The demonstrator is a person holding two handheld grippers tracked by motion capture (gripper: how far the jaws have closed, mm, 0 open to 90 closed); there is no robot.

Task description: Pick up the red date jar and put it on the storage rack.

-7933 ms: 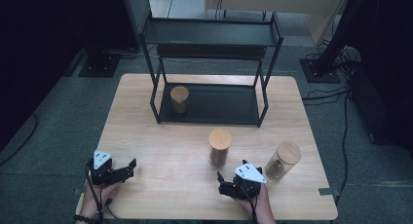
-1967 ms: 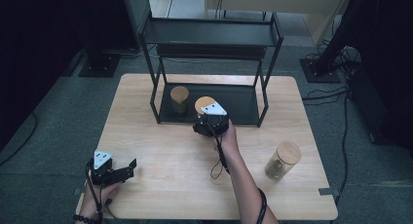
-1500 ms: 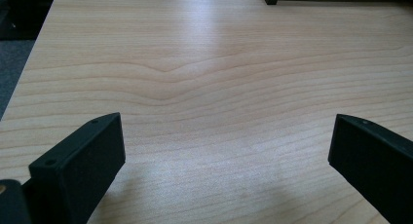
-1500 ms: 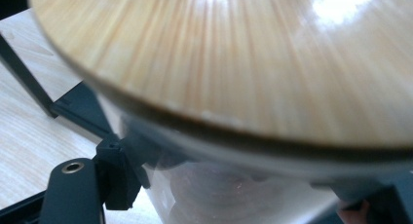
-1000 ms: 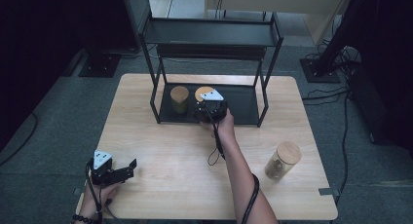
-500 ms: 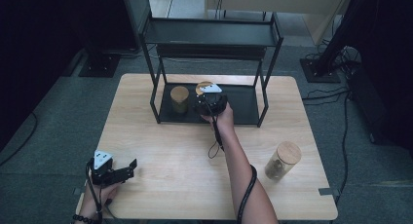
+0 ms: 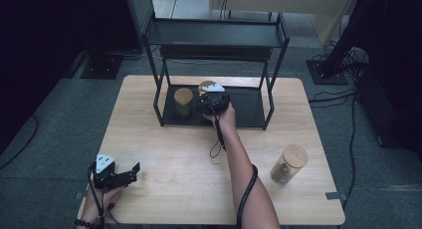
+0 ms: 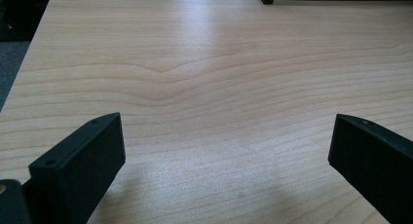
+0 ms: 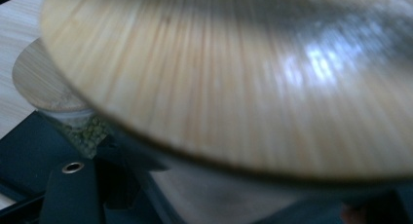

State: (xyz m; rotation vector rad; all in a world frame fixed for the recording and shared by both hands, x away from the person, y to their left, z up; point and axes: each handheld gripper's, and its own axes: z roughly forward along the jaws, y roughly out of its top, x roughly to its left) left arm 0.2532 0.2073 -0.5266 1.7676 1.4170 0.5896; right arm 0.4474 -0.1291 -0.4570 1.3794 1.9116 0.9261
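A jar is gripped between the right fingers, its wooden lid on top, standing straight up. It is held over the bottom shelf, with a second jar just beside it at nine o'clock. The left fingers are spread wide over the tabletop, well apart at seven o'clock.

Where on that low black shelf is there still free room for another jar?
The lower shelf is bare right of the held jar, up to the rack's right posts. Its left end is crowded: a jar stands there, with the right gripper beside it.
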